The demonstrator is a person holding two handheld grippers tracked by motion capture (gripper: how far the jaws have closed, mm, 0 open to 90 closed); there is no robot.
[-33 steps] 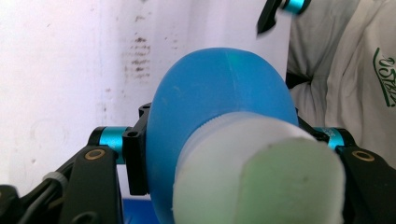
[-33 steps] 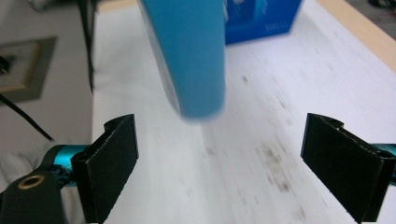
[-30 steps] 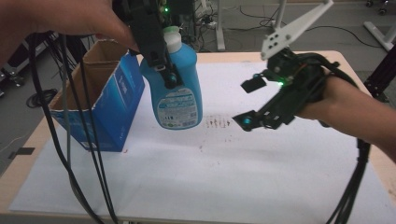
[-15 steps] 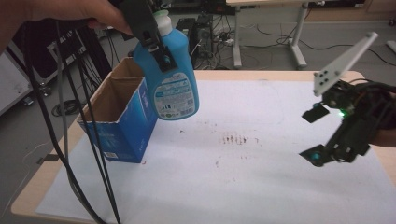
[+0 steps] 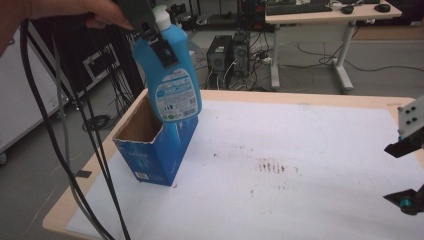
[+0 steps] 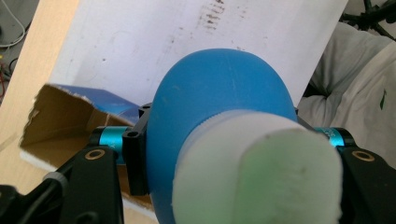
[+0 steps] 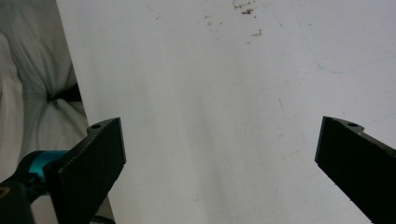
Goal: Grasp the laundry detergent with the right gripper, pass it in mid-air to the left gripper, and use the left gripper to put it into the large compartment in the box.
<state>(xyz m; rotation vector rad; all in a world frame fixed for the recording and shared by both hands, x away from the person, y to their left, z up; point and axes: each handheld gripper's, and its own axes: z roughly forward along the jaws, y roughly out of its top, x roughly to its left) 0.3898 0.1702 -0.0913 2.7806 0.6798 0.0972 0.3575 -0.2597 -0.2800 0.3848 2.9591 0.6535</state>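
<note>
So right now I've got the tall blue plastic detergent bottle with the white cap [image 5: 170, 70] clamped in my left hand-held gripper [image 5: 152, 37], jaws pinching it on both sides just below the cap. I took it up near the top so the heavy body hangs under the grip, a little tilted, and the bottom end stays free to go in first. It's hanging in the air over the open-topped blue cardboard box [image 5: 150, 145], which stands at the left of the bench [image 5: 310, 100] on the white paper sheet [image 5: 300, 200]; the bottle's base is about level with the box's far rim, though I can't tell whether it touches. In the left gripper view I'm looking straight down past the cap at the bottle's shoulder [image 6: 219, 88], and the box's brown inside [image 6: 60, 116] sits off to one side, so I reckon I'm not lined up over the opening yet and need to shift before lowering. My right hand-held gripper [image 5: 407, 172] is parked well away at the right edge of the bench, its jaws having just spread wide with nothing between them, only bare paper below. I figure it's out there to keep clear of the drop.
</note>
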